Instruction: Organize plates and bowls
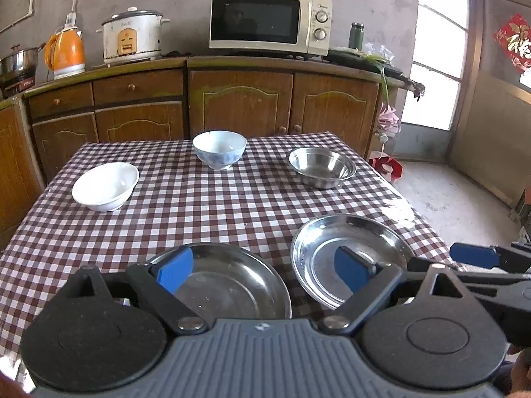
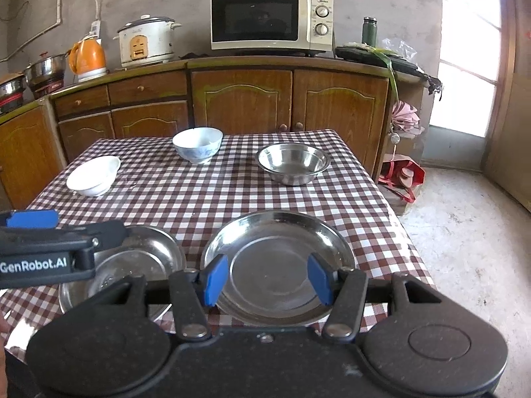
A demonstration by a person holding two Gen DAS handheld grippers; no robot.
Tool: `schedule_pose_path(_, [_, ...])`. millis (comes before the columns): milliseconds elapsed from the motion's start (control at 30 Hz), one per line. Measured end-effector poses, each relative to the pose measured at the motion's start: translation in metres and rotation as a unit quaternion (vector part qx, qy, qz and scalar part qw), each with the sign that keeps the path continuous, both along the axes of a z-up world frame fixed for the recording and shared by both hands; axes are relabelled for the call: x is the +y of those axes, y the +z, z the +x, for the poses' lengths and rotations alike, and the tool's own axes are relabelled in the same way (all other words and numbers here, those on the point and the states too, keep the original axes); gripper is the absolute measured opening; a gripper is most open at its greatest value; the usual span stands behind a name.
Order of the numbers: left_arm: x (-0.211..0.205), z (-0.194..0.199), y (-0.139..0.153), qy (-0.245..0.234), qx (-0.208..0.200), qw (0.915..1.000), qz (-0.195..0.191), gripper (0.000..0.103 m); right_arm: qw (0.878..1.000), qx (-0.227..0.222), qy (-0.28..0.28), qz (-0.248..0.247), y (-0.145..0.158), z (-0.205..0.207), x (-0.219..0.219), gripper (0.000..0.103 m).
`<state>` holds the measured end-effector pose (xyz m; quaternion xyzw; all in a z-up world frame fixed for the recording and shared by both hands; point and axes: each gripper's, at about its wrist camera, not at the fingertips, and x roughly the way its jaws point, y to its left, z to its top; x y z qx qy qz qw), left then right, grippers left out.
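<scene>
Two shallow steel plates lie side by side at the near edge of the checked table (image 1: 199, 205): the left plate (image 1: 232, 285) and the right plate (image 1: 348, 245). Farther back stand a white bowl (image 1: 106, 185), a blue-patterned bowl (image 1: 219, 149) and a steel bowl (image 1: 320, 165). My left gripper (image 1: 264, 272) hovers open above the gap between the plates, jaws wide, nothing between them. My right gripper (image 2: 268, 278) is open above the right plate (image 2: 278, 248), holding nothing. The left plate (image 2: 139, 258) is partly hidden behind the left gripper's blue pad (image 2: 31, 219) and arm.
Wooden cabinets (image 1: 242, 99) run behind the table, carrying a microwave (image 1: 268, 20), a rice cooker (image 1: 132, 33) and an orange kettle (image 1: 64, 49). To the right the table edge drops to a concrete floor (image 2: 464, 232), where a red bag (image 2: 403, 172) lies.
</scene>
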<state>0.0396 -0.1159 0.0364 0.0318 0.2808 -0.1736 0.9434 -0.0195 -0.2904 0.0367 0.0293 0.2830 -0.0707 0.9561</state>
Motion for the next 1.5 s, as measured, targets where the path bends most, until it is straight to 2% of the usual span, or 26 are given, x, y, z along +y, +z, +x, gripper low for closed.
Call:
schedule_pose_path(333, [-0.007, 0.016, -0.005, 0.002, 0.010, 0.9999, -0.002, 0.095, 1.000, 0.011, 0.001, -0.004, -0.008, 0.019, -0.005, 0.067])
schedule_pose_path(933, [-0.031, 0.035, -0.032, -0.023, 0.041, 0.9988, 0.015, 0.095, 0.999, 0.038, -0.022, 0.009, -0.034, 0.039, -0.028, 0.067])
schedule_pose_path(1500, [-0.048, 0.048, -0.043, -0.035, 0.049, 0.9979, 0.023, 0.095, 0.998, 0.048, -0.033, 0.009, -0.045, 0.052, -0.040, 0.067])
